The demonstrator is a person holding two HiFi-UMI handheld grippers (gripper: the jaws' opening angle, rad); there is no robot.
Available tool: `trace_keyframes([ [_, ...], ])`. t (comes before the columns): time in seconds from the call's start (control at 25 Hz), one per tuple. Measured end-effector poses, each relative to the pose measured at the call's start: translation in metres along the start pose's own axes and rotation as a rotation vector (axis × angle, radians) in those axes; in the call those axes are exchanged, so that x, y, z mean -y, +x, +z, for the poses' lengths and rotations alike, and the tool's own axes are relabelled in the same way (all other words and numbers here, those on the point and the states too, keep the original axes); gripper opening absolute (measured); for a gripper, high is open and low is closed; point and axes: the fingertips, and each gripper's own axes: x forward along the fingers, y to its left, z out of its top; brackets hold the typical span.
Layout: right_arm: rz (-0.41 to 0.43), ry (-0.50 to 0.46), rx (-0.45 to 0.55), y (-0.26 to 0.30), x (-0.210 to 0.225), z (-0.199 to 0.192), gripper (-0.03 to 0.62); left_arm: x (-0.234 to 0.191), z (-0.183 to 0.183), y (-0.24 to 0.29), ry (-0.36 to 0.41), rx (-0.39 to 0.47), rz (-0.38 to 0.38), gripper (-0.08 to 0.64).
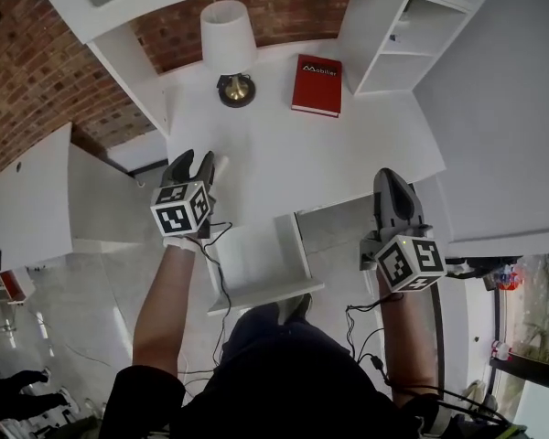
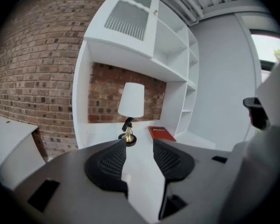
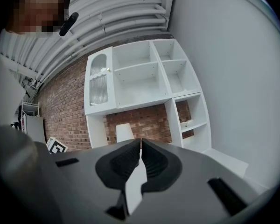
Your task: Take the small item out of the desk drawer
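Note:
In the head view a white drawer stands pulled out from the white desk's front edge, and I see nothing inside it. My left gripper hovers over the desk's front left part, open and empty; the left gripper view shows bare desk between its fingers. A small pale item lies on the desk just right of its fingers. My right gripper is at the desk's front right, beside a grey recess. It is shut with nothing in it.
A lamp with a white shade and brass base stands at the back of the desk. A red book lies to its right. White shelves rise at the right, with brick wall at the left.

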Motion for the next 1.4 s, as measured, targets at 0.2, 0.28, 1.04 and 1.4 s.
trace_keyframes([
  [0.2, 0.007, -0.017, 0.059, -0.014, -0.005, 0.027, 0.009, 0.041, 0.063, -0.059, 0.043, 0.148, -0.060, 0.178],
  [0.28, -0.008, -0.056, 0.092, -0.022, -0.007, 0.042, 0.009, 0.059, 0.086, -0.085, 0.080, 0.209, -0.079, 0.175],
  [1.04, 0.027, -0.242, 0.253, -0.080, -0.049, 0.127, 0.029, 0.154, 0.180, -0.247, 0.170, 0.547, -0.153, 0.160],
  [1.4, 0.039, -0.273, 0.260, -0.097, -0.057, 0.131, 0.011, 0.156, 0.173, -0.263, 0.154, 0.547, -0.137, 0.152],
])
